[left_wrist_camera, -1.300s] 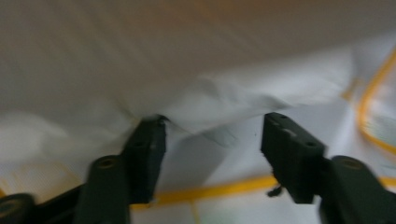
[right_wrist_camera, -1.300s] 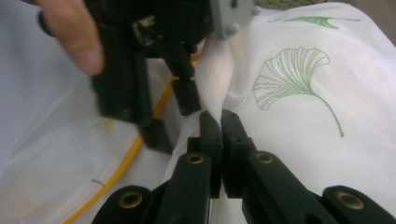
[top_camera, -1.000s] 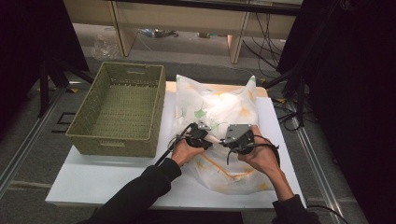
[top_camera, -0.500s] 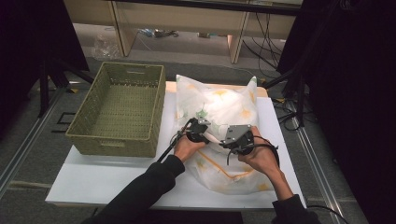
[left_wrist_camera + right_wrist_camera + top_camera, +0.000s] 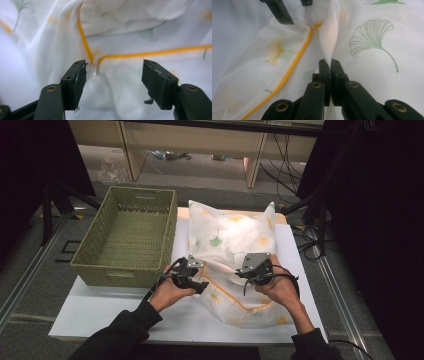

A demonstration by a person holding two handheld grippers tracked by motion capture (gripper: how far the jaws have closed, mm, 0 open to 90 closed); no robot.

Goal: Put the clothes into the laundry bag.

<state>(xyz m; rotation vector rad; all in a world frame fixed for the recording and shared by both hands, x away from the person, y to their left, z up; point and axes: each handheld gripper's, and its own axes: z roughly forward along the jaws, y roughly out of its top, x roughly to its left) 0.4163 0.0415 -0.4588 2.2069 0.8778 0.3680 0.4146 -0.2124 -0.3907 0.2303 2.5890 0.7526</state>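
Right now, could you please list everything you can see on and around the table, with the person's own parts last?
pillow in its case: one, white with green and yellow leaf prints and orange piping, on the board, right of the basket
basket: one, olive-green woven, on the board's left part
board: one, white, tabletop under both
cables: several, black, on the floor at the right
shelving: pale wood, behind the table
left gripper: black, jaws apart and just been opening, nothing pressed between them, at the case's piped edge
right gripper: black, jaws shut on a fold of the case
hands: two, dark sleeves, from the bottom edge
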